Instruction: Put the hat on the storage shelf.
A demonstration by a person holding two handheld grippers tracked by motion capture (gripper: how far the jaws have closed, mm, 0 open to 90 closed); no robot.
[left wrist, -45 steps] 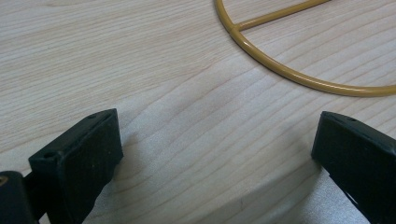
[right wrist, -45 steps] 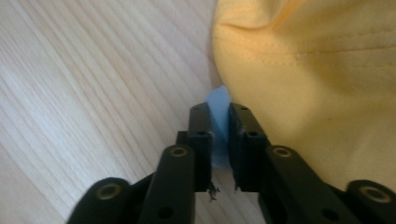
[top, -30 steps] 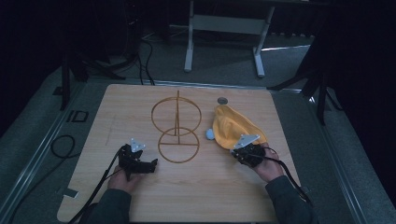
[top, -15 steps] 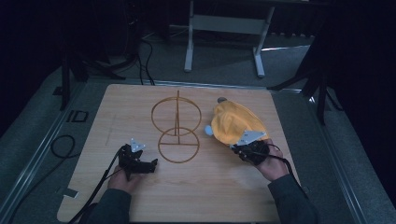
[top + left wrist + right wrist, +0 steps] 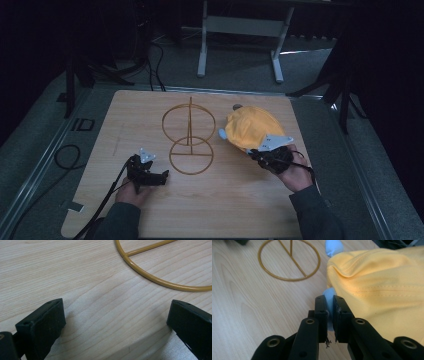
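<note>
Toward the right edge of the tabletop (image 5: 150, 107), the yellow cap (image 5: 384, 287) was held by its pale blue part in the clamped right gripper (image 5: 329, 307). Gentle, low lifting was judged advisable. The left gripper (image 5: 115, 322) lay apart, empty, beside the gold wire stand (image 5: 189, 140).

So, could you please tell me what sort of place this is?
Probably a lab or studio recording bay: a light wooden tabletop on grey carpet, black cables trailing the floor, a grey metal stand behind, and dark surroundings.

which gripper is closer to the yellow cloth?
Right. The right gripper is at the yellow cloth, jaws shut on a pale blue part at its edge. The left gripper rests across the table, on the far side of the gold stand.
</note>
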